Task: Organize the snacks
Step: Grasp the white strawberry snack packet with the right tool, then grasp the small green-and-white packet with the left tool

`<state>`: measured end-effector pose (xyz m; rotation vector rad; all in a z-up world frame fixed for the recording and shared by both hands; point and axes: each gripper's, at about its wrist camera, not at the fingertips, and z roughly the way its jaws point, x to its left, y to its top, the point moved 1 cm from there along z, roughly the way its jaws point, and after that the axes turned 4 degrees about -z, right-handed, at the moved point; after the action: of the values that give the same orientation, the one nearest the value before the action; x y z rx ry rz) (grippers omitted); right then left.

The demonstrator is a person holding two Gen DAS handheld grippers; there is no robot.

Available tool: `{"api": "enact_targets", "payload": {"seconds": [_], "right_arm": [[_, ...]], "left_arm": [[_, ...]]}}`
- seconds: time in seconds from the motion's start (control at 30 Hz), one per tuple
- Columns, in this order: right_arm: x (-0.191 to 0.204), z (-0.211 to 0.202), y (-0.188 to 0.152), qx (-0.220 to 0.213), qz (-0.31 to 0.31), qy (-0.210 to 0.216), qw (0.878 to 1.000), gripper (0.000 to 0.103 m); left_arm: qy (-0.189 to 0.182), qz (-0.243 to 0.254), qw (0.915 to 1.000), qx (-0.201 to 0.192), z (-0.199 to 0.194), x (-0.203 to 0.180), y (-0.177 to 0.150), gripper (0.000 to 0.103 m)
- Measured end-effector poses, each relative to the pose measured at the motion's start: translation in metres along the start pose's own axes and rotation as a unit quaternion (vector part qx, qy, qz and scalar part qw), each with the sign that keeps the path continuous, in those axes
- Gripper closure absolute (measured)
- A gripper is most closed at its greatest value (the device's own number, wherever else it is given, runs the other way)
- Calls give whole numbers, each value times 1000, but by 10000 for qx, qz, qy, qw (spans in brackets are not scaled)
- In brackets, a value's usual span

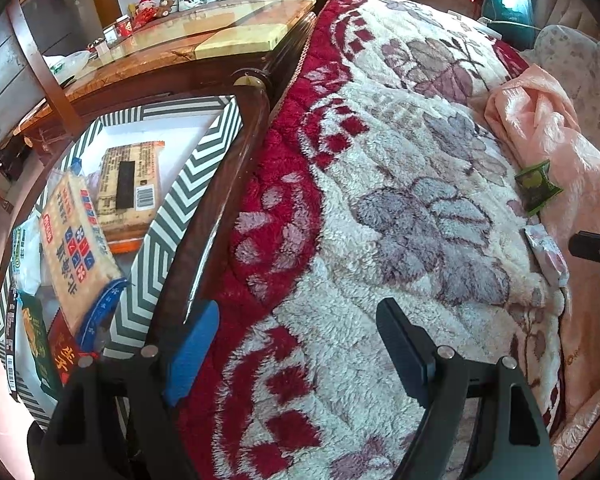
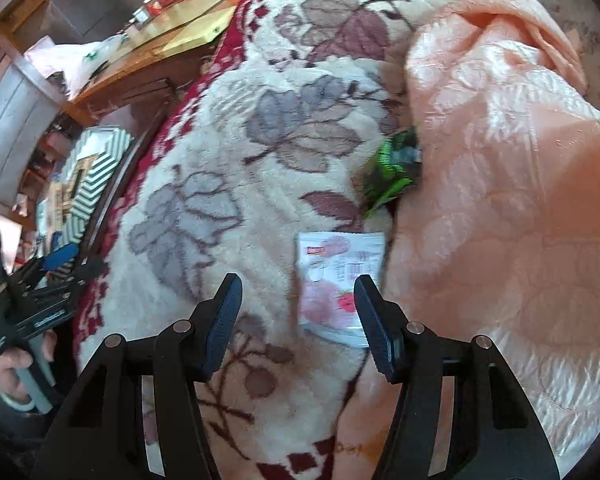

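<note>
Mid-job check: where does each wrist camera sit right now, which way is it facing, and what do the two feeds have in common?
Left wrist: on the left gripper, angled down over the floral blanket; striped box of snacks at left; own jaws open, empty.
Right wrist: on the right gripper, angled down at the pink-and-white packet beside the peach quilt; own jaws open, the person's hand at left.
Shared: blanket, quilt, packet, green packet, box.

A small green foil snack packet [image 2: 392,168] lies on the fleecy floral blanket, tucked against the peach quilt's edge. Just below it a white-and-pink snack sachet [image 2: 336,280] lies flat. Beside the bed, a chevron-striped box [image 1: 188,184] holds bigger biscuit packs [image 1: 76,252].
</note>
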<state>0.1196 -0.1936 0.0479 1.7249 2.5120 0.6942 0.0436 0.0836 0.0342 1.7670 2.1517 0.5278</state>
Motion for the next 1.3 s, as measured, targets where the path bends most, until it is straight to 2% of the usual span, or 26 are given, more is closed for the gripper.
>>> {"api": "enact_targets", "payload": {"seconds": [0.07, 0.27, 0.47, 0.57, 0.63, 0.7, 0.83, 0.93, 1.03, 1.13, 1.3], "right_arm": [[-8, 2, -1, 8, 78, -140, 9999, 44], [-20, 29, 0, 337, 117, -212, 9991, 43], [-20, 54, 8, 513, 29, -117, 9986, 43], [-18, 55, 3, 387, -85, -210, 9990, 49], [-20, 52, -1, 358, -47, -216, 9991, 49], [-25, 44, -8, 286, 102, -154, 9994, 49], [-29, 29, -23, 155, 271, -51, 9995, 49], [-32, 26, -32, 141, 377, -5, 9992, 49], [-34, 28, -36, 205, 406, -8, 9990, 49], [-35, 32, -38, 236, 398, 1, 9989, 49], [-37, 34, -36, 235, 454, 97, 9986, 49]], "left_arm": [[-6, 34, 10000, 7, 0, -3, -1, 20], [15, 118, 9999, 85, 5, -10, -2, 20], [-23, 198, 9997, 112, 9, -20, 2, 20], [-147, 243, 9995, 118, 11, -28, 8, 20], [-357, 315, 9988, 124, 12, -37, 14, 20], [-743, 402, 9964, 115, 14, -48, 22, 20], [-1536, 738, 9853, 108, 22, -81, 41, 20], [-1674, 1183, 9788, 52, 29, -115, 53, 20], [-2008, 1417, 9692, 134, 36, -146, 63, 20], [-2207, 1363, 9652, 335, 43, -170, 72, 20], [-2409, 937, 9644, 554, 57, -198, 91, 20]]}}
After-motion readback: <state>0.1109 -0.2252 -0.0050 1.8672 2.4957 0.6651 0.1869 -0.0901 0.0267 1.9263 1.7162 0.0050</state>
